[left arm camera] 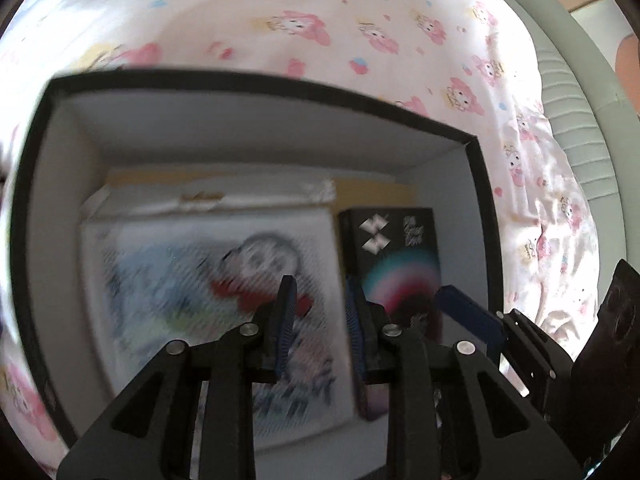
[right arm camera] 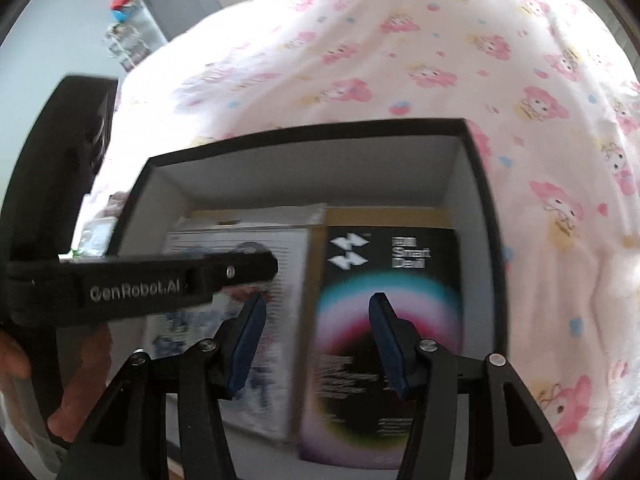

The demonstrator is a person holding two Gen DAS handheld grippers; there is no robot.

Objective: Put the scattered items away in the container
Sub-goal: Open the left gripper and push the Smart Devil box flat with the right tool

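Observation:
A black-rimmed container (left arm camera: 240,80) (right arm camera: 320,128) with white walls sits on the bed. Inside it lie a white box with a cartoon picture (left arm camera: 168,264) (right arm camera: 280,248) and, to its right, a black box with a rainbow arc (left arm camera: 400,264) (right arm camera: 400,272). My left gripper (left arm camera: 320,312) hangs over the white box's right edge, its jaws a narrow gap apart with nothing between them. My right gripper (right arm camera: 319,340) hovers over the black box, jaws wide and empty. One of its blue fingers (left arm camera: 468,312) shows in the left wrist view. The left gripper's black housing (right arm camera: 140,284) crosses the right wrist view.
A white sheet with pink cartoon figures (left arm camera: 360,32) (right arm camera: 440,60) covers the bed around the container. A grey padded bed edge (left arm camera: 576,120) runs along the right. A person's hand (right arm camera: 80,380) grips the left tool. A door and a shelf with a toy (right arm camera: 122,4) stand far off.

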